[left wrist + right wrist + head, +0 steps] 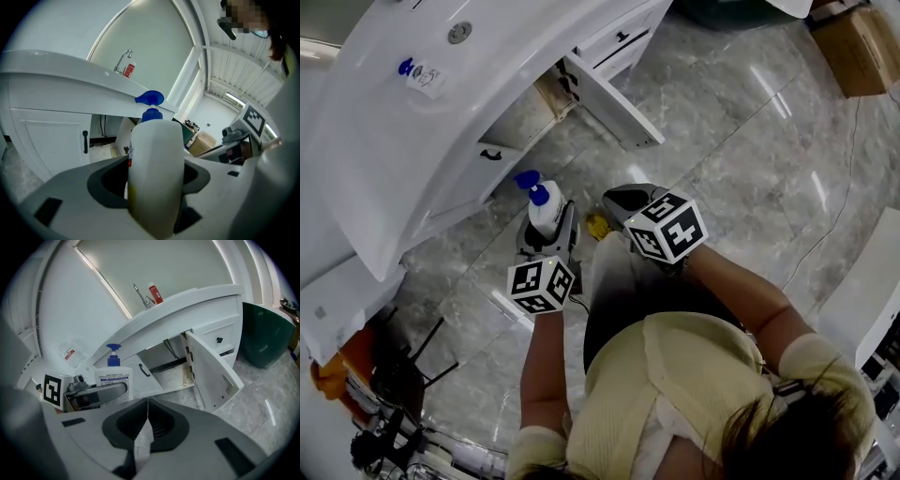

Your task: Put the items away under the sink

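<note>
Left fingers (70,190) clamp pump bottle (157,159), right fingers (171,423) together

Place: a bathroom.
Landmark: a white washbasin vanity (187,303), with a tap (140,295) and a red-and-white tube (154,292) on top.
Below the vanity top: a cupboard door (213,371) standing open.
Above the vanity: an arched wall panel (154,263), probably a mirror.
Around the vanity: glossy grey marble floor tiles (750,159).

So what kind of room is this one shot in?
Most likely a bathroom: a white vanity with a sink and faucet, a large mirror behind it, and a glossy marble-look tile floor.
</note>
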Demonstrator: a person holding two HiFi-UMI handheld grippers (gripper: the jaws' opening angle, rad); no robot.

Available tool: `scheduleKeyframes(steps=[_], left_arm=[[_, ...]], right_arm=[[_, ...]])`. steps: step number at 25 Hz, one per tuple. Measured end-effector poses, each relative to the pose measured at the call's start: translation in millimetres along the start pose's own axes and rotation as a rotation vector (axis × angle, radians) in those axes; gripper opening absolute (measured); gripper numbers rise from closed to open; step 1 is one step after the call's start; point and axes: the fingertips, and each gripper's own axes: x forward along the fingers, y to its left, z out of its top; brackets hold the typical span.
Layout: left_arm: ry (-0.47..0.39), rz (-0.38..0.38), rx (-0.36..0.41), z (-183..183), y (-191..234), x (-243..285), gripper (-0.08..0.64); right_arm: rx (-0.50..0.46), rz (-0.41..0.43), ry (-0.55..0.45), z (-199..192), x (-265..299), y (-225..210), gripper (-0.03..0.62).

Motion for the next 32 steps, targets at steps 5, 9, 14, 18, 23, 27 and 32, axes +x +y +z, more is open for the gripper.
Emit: scheduleKeyframes(steps=[5, 9, 14, 18, 23, 27, 32], left_arm=[[0.011, 0.031, 0.012, -14, 10, 24, 0.305], [0.036, 0.07, -0.015, -31, 25, 40, 0.305], [0.035, 0.106, -0.02, -50, 43, 61, 0.305], [0.048, 0.128, -0.004, -72, 58, 78, 0.305], [0.046, 0.146, -0.02, -87, 76, 103, 0.305], [0.046, 0.161, -0.016, -97, 91, 124, 0.305], [0.054, 0.173, -0.01, -110, 108, 146, 0.305]], right_arm=[[-0.022, 0.024, 0.029, 2, 31, -18, 0.026], [-0.057, 0.051, 0.058, -4, 52, -25, 0.026], [-0.12, 0.038, 0.073, -8, 79, -50, 0.026], [-0.13, 0.02, 0.077, -16, 101, -70, 0.026], [-0.113, 0.001, 0.068, -19, 130, -94, 0.026], [-0.105, -0.015, 0.054, -20, 150, -113, 0.026], [-0.097, -0.018, 0.055, -24, 170, -127, 0.026]])
